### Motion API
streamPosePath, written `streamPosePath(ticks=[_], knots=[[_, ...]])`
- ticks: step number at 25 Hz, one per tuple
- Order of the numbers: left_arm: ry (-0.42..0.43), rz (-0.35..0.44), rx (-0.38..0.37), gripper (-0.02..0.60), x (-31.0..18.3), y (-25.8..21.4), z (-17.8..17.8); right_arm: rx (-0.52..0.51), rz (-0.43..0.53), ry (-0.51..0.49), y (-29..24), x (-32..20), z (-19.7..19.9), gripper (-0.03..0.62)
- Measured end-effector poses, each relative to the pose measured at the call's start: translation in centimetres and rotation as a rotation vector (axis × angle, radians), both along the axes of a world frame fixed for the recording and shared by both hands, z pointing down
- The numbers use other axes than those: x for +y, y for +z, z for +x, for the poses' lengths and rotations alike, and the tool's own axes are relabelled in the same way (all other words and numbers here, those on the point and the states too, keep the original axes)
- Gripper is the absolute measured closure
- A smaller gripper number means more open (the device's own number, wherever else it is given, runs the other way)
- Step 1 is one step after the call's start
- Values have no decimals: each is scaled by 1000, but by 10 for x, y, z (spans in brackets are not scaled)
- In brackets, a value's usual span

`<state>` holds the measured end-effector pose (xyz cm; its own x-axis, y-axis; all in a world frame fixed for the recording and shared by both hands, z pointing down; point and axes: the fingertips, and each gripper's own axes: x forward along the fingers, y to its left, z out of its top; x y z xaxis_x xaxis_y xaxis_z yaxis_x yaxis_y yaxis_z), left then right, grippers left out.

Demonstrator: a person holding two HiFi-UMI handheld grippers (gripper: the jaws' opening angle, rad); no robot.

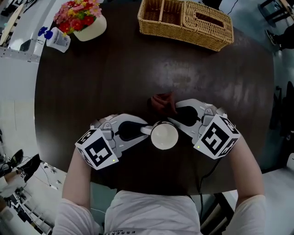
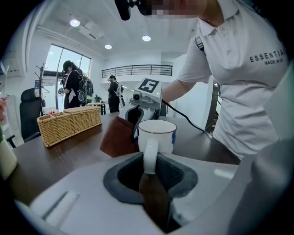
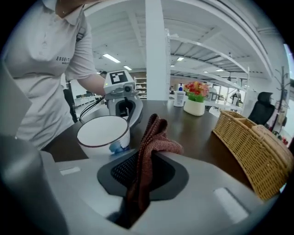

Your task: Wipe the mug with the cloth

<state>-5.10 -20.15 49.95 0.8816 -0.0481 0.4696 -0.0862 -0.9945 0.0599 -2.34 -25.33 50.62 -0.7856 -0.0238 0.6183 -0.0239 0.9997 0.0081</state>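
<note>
— Nearest the head camera, what shows?
— White shirt (image 1: 151, 213) at the bottom edge, then the two grippers over a dark table (image 1: 115, 69). Between them is the mug (image 1: 164, 136), mouth up, its inside bare white. The left gripper (image 1: 143, 129) has its jaws closed on the handle (image 1: 147, 130). The right gripper (image 1: 176, 109) is clamped on a reddish-brown cloth (image 1: 161, 102), which lies just beyond the mug's rim.

— And farther off?
— At the far edge is a wicker basket (image 1: 186, 23): one half open with a divider, the other lidded with a slot. At far left a white pot (image 1: 89, 28) holds red, pink and yellow flowers (image 1: 76, 11). A small bottle (image 1: 56, 39) with a blue cap lies just beside it.

— What does the left gripper view add?
— It shows the handle pinched between the jaws, a dark line round the mug's rim and a blue mark on its side. The cloth hangs just left of the mug; I cannot tell whether they touch. The shirt print reads "ESSENTIA", cut off at the edge, with "MADE IN" beneath. Two people (image 2: 73, 89) stand in the background.

— And the right gripper view?
— There the cloth stands up bunched out of the closed jaws, with the mug just to its left. The basket is at right, with the flowers and bottle far down the table. No view shows the mug's base, so I cannot tell whether it rests on the table.
</note>
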Motion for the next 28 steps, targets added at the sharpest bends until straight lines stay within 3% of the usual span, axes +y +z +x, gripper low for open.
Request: streamPosePath(ticks=[9, 12, 15, 21, 28], knots=[[-26, -53, 36, 503, -12, 2, -4, 140, 156, -345, 6, 16, -3, 514], [-31, -39, 18, 503, -12, 2, -4, 168, 166, -400, 5, 25, 3, 514], [-43, -21, -2, 502, -12, 4, -6, 152, 151, -363, 4, 30, 7, 514], [-109, -28, -20, 502, -11, 4, -8, 127, 96, -198, 6, 38, 21, 513], [-272, -25, -32, 503, -5, 4, -11, 82, 63, 62, 3, 55, 36, 513]])
